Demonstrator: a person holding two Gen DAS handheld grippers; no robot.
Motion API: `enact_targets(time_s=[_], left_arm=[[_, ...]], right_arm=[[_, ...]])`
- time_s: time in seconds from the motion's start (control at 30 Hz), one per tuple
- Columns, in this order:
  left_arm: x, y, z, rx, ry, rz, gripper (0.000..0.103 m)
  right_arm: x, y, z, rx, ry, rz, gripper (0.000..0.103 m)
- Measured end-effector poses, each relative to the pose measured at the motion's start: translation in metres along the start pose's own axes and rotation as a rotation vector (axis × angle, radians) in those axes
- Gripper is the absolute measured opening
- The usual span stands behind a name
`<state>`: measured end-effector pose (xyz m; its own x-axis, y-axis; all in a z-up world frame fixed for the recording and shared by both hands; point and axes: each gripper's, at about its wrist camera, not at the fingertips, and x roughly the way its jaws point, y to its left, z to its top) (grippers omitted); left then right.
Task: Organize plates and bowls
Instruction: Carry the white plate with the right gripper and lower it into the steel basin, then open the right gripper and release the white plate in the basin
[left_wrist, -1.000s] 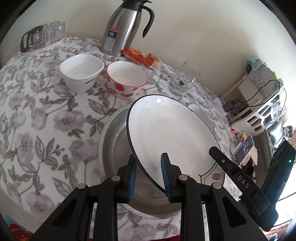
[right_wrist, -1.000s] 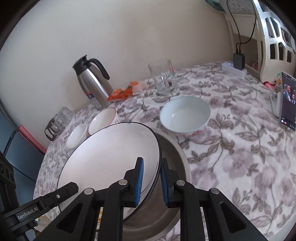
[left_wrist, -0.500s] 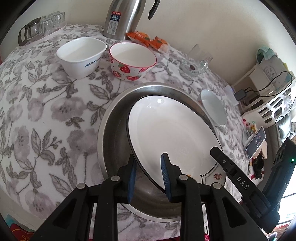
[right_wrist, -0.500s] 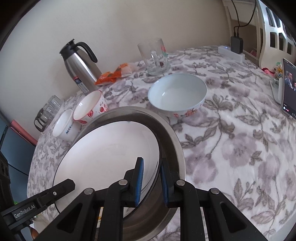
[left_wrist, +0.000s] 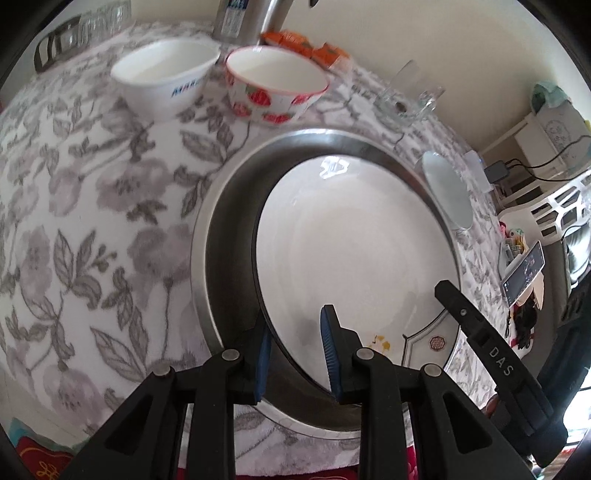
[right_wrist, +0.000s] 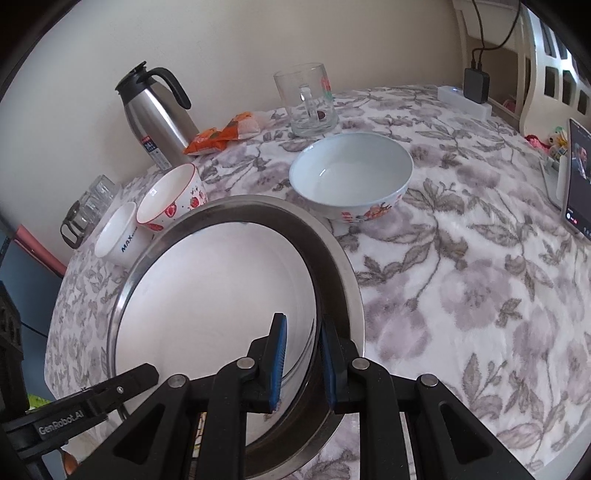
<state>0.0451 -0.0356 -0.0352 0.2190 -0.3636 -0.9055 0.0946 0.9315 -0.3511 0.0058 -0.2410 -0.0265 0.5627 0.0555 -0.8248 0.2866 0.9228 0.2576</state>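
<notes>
Your left gripper (left_wrist: 295, 347) and right gripper (right_wrist: 301, 363) each pinch the one black-rimmed white plate (left_wrist: 354, 243) inside the single round steel basin (left_wrist: 221, 229). Three bowls stand beyond: square white (left_wrist: 166, 74), strawberry-patterned (left_wrist: 275, 88), pale blue (right_wrist: 351, 177).

Steel thermos (right_wrist: 157, 110), glass mug (right_wrist: 308, 99) and orange snack packets (right_wrist: 221, 136) on the floral tablecloth (right_wrist: 461, 277)

"MAX" on white cup (right_wrist: 122, 236); "DAS", "GenRobot.AI" on tongs' arms.

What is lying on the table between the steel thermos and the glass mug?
In the right wrist view, orange snack packets lie on the cloth between the thermos and the glass mug.
</notes>
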Motion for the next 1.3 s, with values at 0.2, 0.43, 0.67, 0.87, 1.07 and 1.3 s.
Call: enact_targets(time_s=[0.2,0.43,0.67,0.87,1.07,1.3], left_arm=[[-0.002,0.001,-0.001,-0.009,-0.009,0.006,0.027],[-0.006,0.001,0.002,0.0,-0.025,0.033,0.027],[-0.006,0.001,0.003,0.002,-0.023,0.04,0.027],[-0.014,-0.007,0.002,0.044,-0.072,0.106,0.042],[-0.018,-0.008,0.002,0.053,-0.092,0.117,0.043],[-0.02,-0.007,0.002,0.048,-0.099,0.116,0.043]], right_arm=[[0.001,0.004,-0.001,-0.031,0.004,-0.026,0.019],[0.002,0.013,-0.002,-0.092,0.007,-0.089,0.02],[0.003,0.019,-0.003,-0.147,0.011,-0.13,0.02],[0.003,0.021,-0.003,-0.161,0.012,-0.137,0.02],[0.003,0.02,-0.003,-0.166,0.013,-0.135,0.02],[0.002,0.023,-0.005,-0.175,0.014,-0.132,0.022]])
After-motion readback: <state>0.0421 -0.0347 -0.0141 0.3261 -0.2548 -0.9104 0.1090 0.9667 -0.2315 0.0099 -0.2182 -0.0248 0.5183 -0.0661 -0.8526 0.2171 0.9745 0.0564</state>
